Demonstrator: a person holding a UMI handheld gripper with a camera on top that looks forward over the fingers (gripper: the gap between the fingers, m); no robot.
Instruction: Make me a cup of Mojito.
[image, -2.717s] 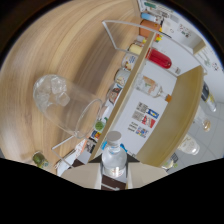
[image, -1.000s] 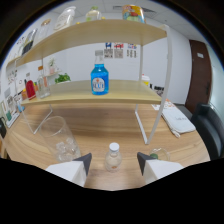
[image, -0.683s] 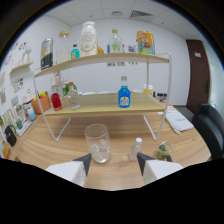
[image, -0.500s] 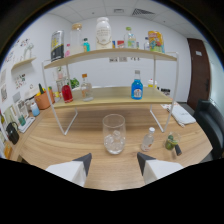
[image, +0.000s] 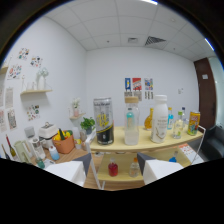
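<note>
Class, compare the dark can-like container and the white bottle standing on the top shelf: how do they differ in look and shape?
The dark container is black and silver with yellow marks; the white bottle is plain white with a faint label. The dark container is a straight cylinder with a flat top, while the white bottle narrows to a capped neck. A clear bottle stands between them. Both stand upright on the top shelf, beyond the open gripper.

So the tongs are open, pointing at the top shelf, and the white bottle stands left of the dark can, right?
Not quite. In the gripper view the white bottle stands right of the dark can, with a clear bottle between them. The tongs are open, facing the top shelf.
</note>
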